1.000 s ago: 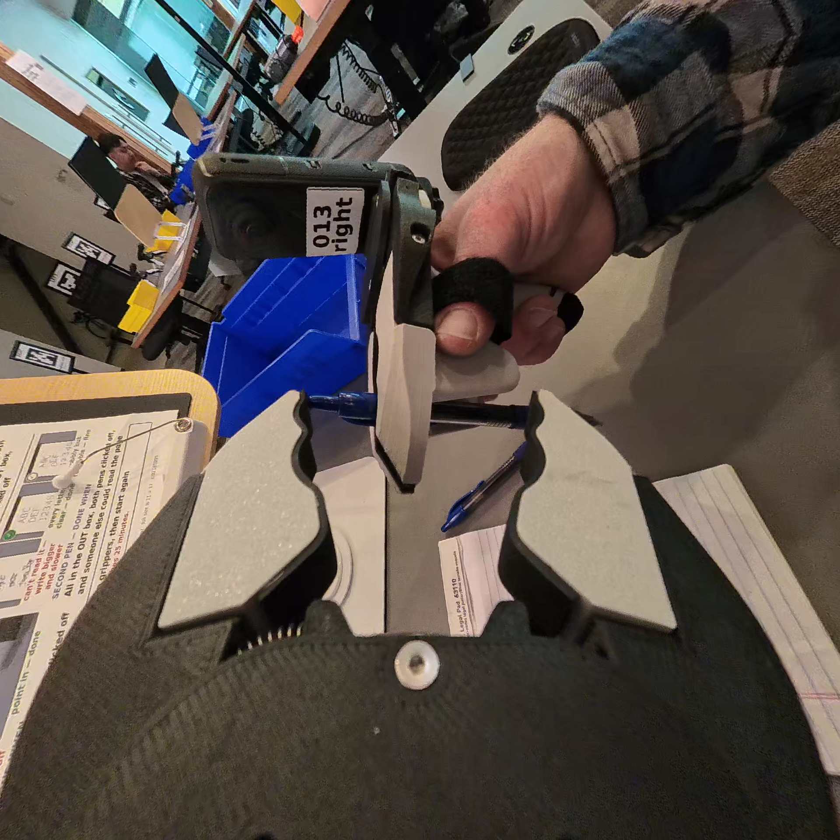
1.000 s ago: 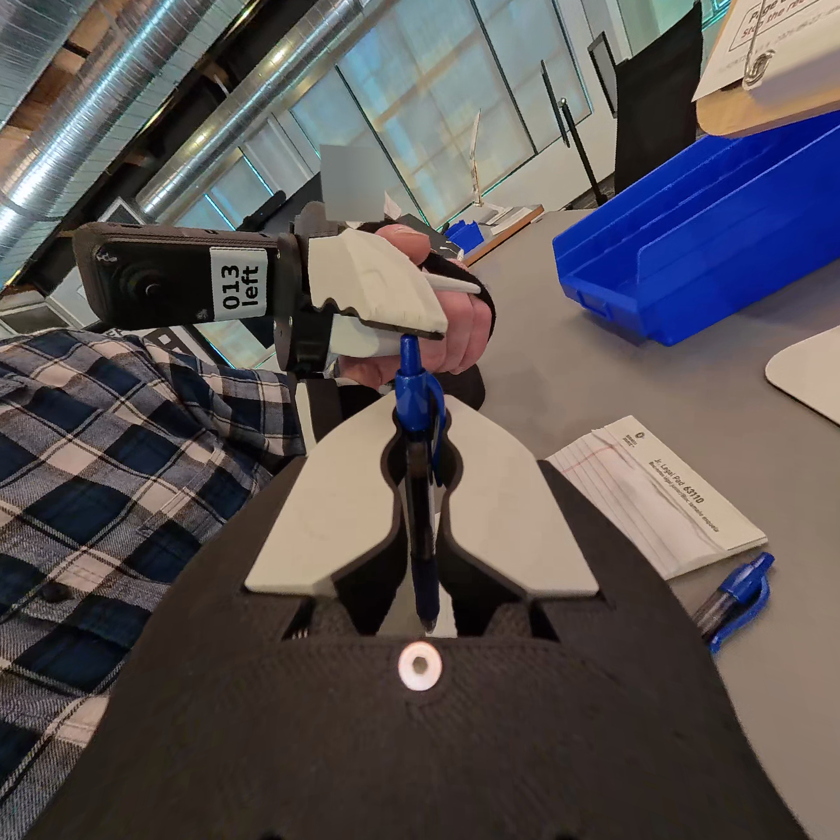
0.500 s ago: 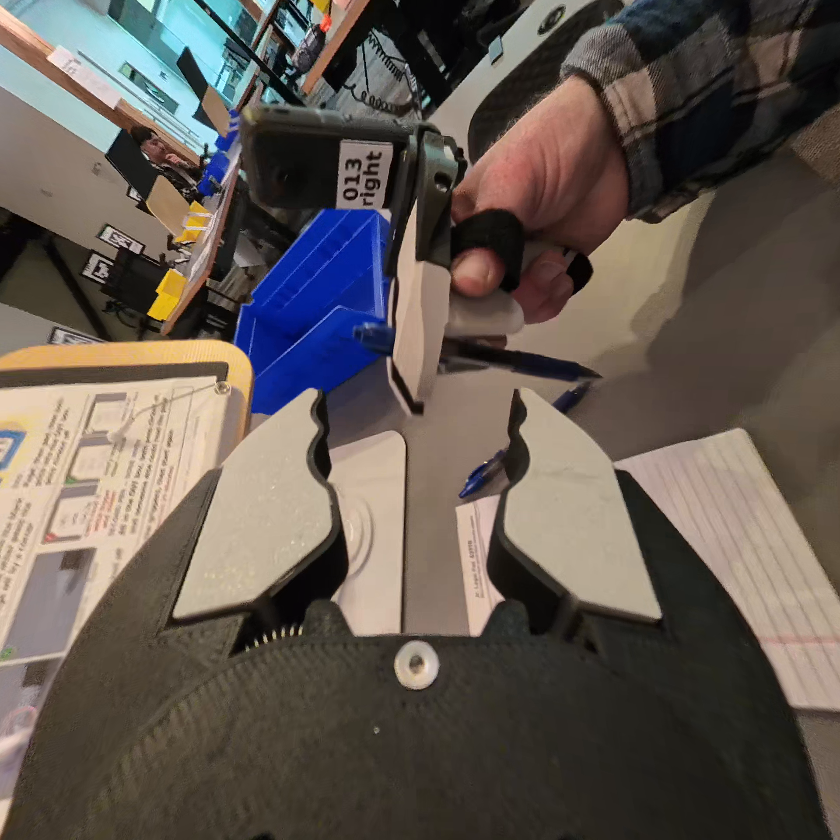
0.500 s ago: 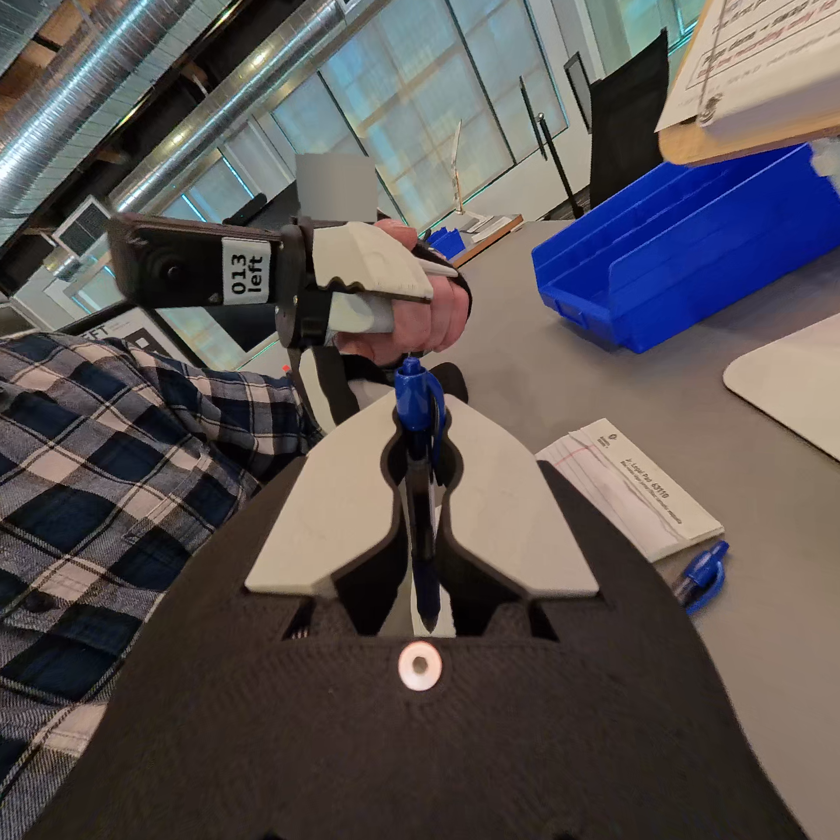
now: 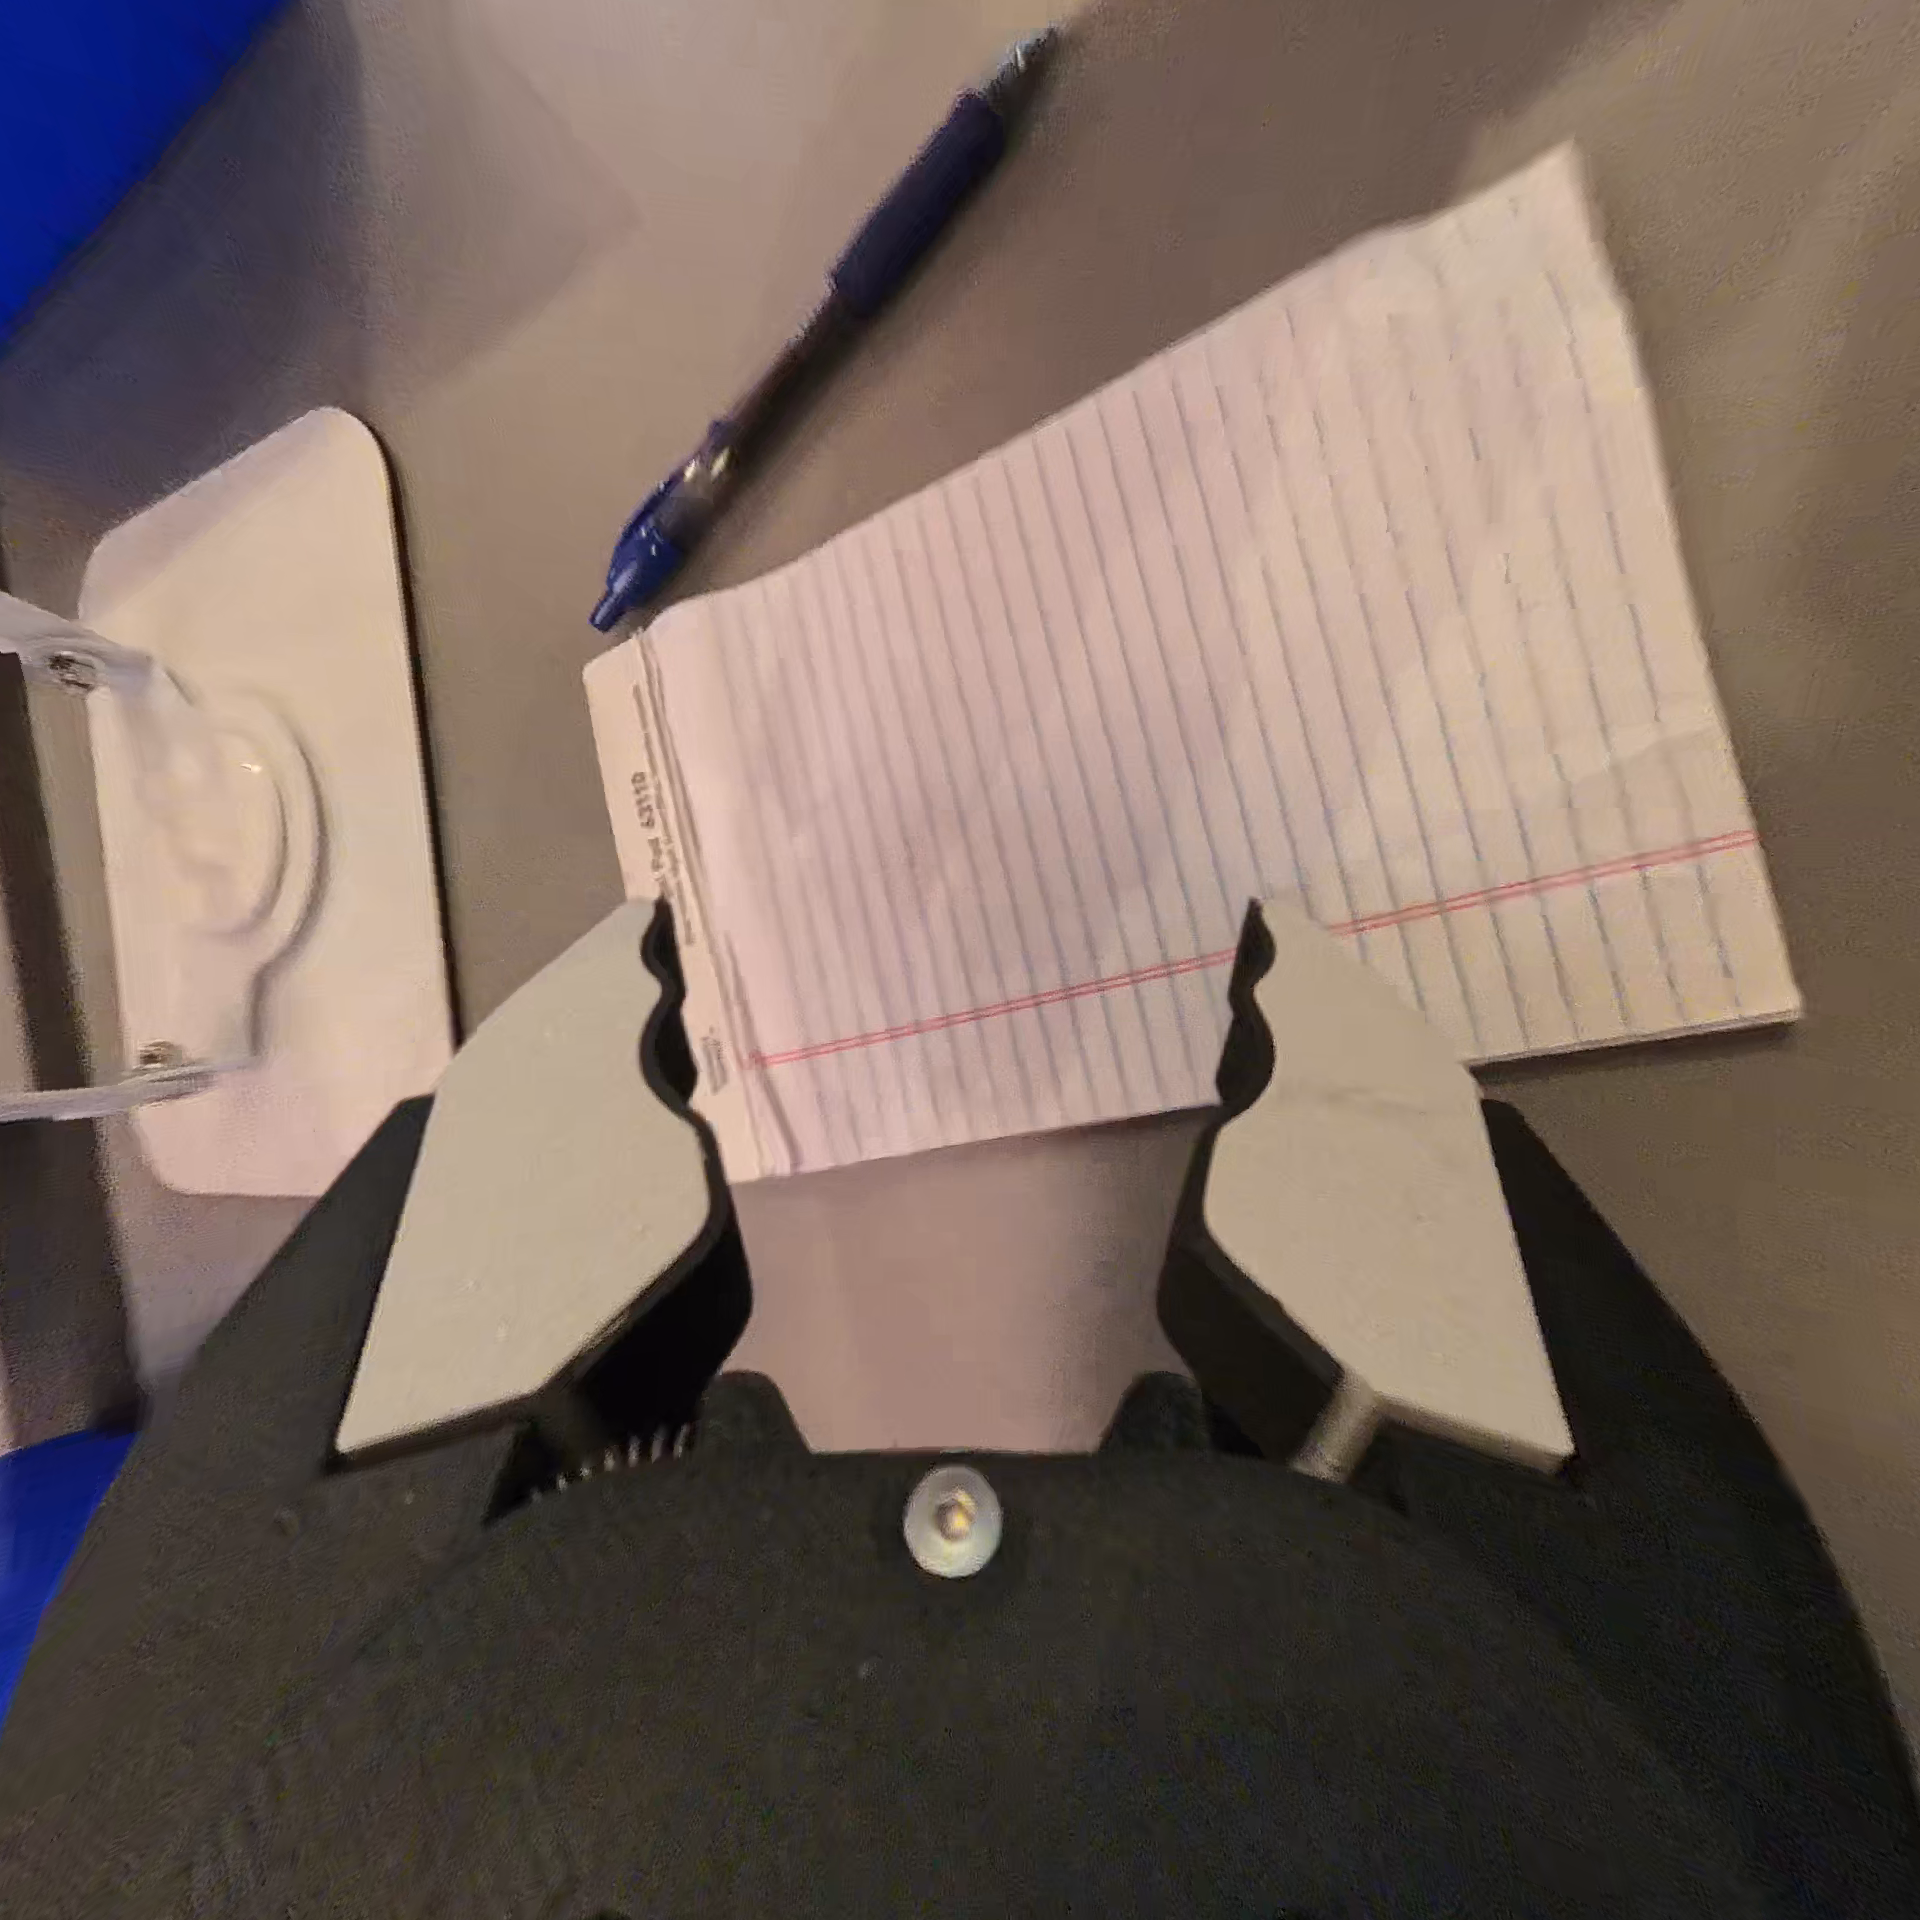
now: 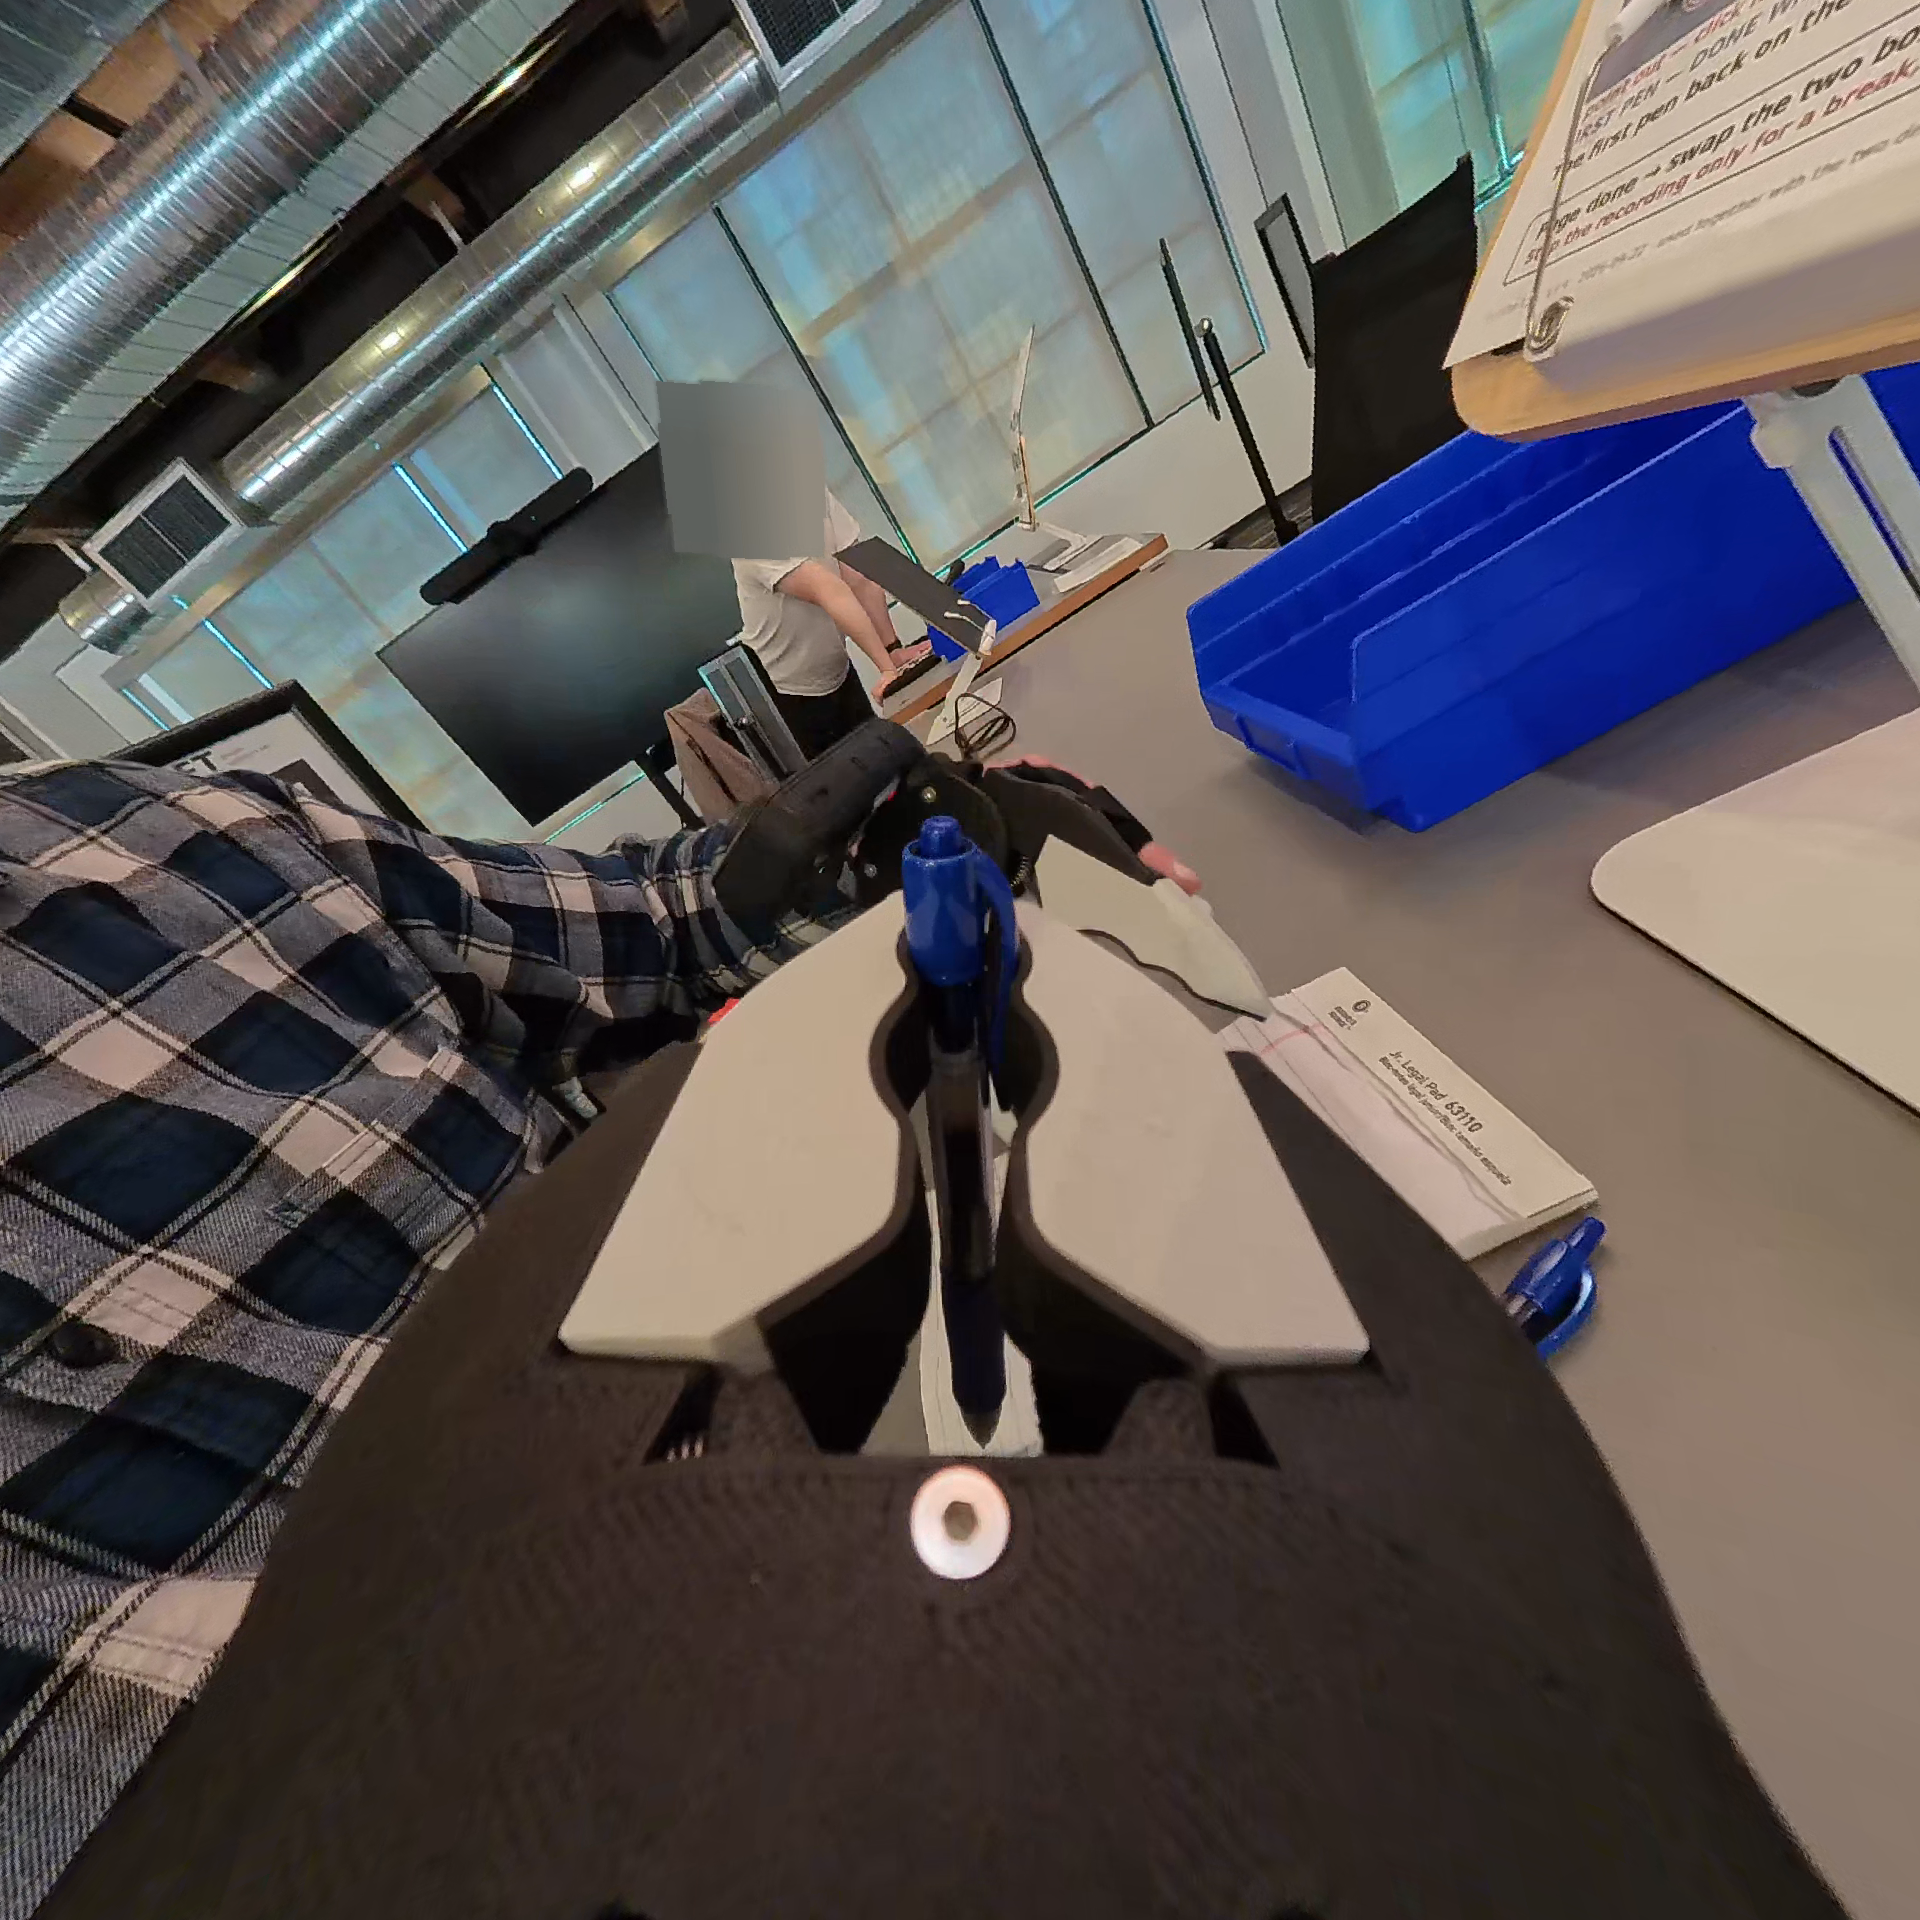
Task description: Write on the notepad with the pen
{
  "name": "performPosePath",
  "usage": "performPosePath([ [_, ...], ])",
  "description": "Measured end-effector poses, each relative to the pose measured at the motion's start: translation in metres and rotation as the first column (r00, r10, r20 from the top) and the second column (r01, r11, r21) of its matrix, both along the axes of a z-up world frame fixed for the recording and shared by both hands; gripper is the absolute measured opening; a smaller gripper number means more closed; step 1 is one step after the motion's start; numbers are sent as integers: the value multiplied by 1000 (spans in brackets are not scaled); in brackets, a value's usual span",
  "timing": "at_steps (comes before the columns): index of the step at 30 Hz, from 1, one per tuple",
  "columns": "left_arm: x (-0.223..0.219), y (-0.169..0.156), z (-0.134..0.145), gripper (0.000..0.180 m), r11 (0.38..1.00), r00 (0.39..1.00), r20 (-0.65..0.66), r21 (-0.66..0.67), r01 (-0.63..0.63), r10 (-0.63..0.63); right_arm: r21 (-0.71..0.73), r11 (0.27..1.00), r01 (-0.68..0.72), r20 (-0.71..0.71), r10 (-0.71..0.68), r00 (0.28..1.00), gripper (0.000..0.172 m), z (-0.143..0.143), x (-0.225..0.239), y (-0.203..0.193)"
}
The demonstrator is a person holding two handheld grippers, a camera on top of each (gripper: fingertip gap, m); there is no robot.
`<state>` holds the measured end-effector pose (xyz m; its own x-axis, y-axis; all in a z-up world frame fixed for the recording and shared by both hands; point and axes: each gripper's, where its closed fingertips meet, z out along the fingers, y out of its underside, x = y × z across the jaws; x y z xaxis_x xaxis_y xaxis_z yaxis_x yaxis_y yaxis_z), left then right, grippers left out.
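The right gripper (image 6: 961, 997) was clamped on a blue pen (image 6: 961, 1122), both grey pads pressing the barrel, the clicker end standing up past the fingertips and the writing tip pointing back toward the gripper's body. Just beyond it, the left gripper (image 5: 956, 935) hung over the near end of the notepad (image 5: 1195, 727) with its jaws spread wide and nothing between them but the lined page below; in the right wrist view one of its grey fingertips (image 6: 1210, 961) reached down to the pad's bound corner, though contact could not be judged. The notepad lay flat on the grey table (image 6: 1403, 883), its page bare of writing. A second blue pen (image 5: 810, 343) rested on the table just beside the pad's bound edge. Farther left sat the white base of a stand (image 5: 270, 790), and past that a blue bin (image 6: 1507, 644) under a clipboard (image 6: 1704, 208) of printed sheets.
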<state>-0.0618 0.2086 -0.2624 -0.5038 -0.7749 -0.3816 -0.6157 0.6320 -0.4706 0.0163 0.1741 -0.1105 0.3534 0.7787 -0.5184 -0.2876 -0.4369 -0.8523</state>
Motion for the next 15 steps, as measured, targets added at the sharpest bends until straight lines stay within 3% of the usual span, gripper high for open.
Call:
performPosePath([
  [7,9,-15,-2,85,994,995,40,-58,-94,96,24,998,55,-11,-55,998,11,6,13,-2],
  [15,35,-42,-5,80,923,934,89,-210,-323,347,57,993,99,-15,-98,995,10,18,31,2],
])
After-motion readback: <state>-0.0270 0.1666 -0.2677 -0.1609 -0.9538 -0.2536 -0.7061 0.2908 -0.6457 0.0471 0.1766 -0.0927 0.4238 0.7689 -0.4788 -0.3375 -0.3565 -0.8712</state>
